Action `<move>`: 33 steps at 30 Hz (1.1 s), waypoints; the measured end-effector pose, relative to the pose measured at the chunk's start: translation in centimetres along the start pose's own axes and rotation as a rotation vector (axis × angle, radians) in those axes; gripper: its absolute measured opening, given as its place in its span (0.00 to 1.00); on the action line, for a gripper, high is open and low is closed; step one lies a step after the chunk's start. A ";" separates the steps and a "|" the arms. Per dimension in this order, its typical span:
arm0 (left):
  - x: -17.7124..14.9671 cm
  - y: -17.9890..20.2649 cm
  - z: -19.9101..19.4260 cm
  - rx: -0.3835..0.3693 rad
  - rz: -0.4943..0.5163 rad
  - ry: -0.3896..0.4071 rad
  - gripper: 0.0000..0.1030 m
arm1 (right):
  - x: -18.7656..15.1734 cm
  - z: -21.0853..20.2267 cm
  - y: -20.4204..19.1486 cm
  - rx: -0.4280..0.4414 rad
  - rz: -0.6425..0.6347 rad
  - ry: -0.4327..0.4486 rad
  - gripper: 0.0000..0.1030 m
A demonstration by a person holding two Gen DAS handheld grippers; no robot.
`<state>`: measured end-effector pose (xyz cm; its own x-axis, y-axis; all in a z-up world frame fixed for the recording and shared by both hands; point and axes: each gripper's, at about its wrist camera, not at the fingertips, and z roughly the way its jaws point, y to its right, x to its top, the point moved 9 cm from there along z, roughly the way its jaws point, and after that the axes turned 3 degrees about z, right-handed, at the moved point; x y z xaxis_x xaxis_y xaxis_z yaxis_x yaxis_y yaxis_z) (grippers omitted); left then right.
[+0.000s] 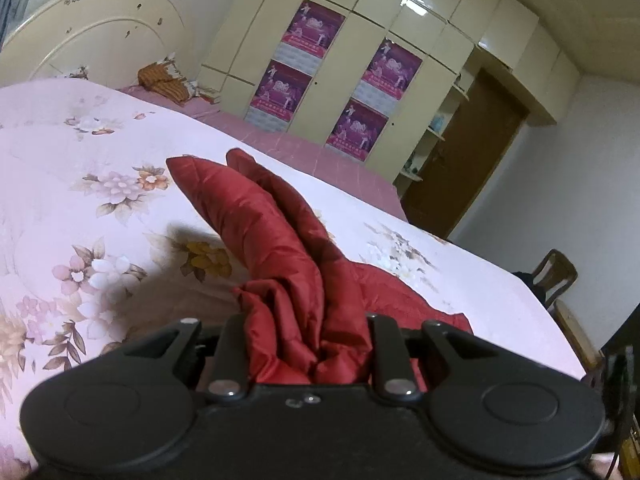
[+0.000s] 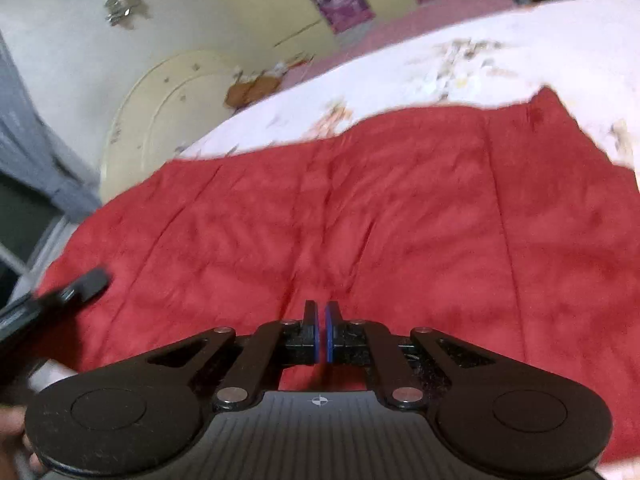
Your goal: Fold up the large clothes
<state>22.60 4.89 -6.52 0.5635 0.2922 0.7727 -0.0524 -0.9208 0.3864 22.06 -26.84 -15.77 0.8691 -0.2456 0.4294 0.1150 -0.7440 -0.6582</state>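
Pale pink floral bedding (image 1: 100, 184) covers the wide bed that fills both of your wrist views, with a cream arched headboard (image 1: 92, 28) at its far end and a cream wardrobe wall (image 1: 400, 40) carrying four purple posters (image 1: 316, 26) beyond it.

Your left gripper (image 1: 308, 344) pinches a bunched fold of the dark red quilted garment (image 1: 256, 216), a padded, shiny piece; the cloth fills the gap between the jaws completely, so the pads themselves are hidden. From that grip, two long red lobes of the garment stretch away toward 11 o'clock over the flowers, and more of it lies flat toward 3 o'clock. A brown door (image 1: 468, 152) stands at 2 o'clock and a wooden chair back (image 1: 554, 276) at 3 o'clock.

Your right gripper (image 2: 321, 332) hangs just above the same garment (image 2: 360, 208), which in this view spreads broad and fairly flat across the bed from 9 o'clock to 3 o'clock. Its jaws are pressed together, blue pads (image 2: 329, 332) almost touching, with only a thin slit between them and no cloth caught there. A blurred piece of your left gripper (image 2: 80, 286) shows at 9 o'clock over the red fabric's edge. The view is motion-smeared, so fine detail on the bedding (image 2: 480, 60) is lost.
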 end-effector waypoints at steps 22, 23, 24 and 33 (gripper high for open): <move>-1.9 16.4 4.5 -0.143 0.278 -0.070 0.21 | 2.0 -9.8 11.3 -0.077 0.139 0.177 0.02; -2.5 17.1 5.1 -0.154 0.289 -0.086 0.21 | 1.9 -10.4 12.1 -0.081 0.155 0.185 0.02; -3.2 17.9 5.8 -0.160 0.302 -0.105 0.21 | 2.2 -10.8 12.2 -0.087 0.165 0.191 0.02; -9.7 22.0 10.9 -0.190 0.382 -0.284 0.30 | 3.1 -15.4 15.3 -0.094 0.230 0.248 0.02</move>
<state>25.00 -21.02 -10.99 0.6753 -0.1626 0.7194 -0.4325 -0.8774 0.2077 19.09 -48.56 -15.03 0.7224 -0.5484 0.4212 -0.1254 -0.7029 -0.7001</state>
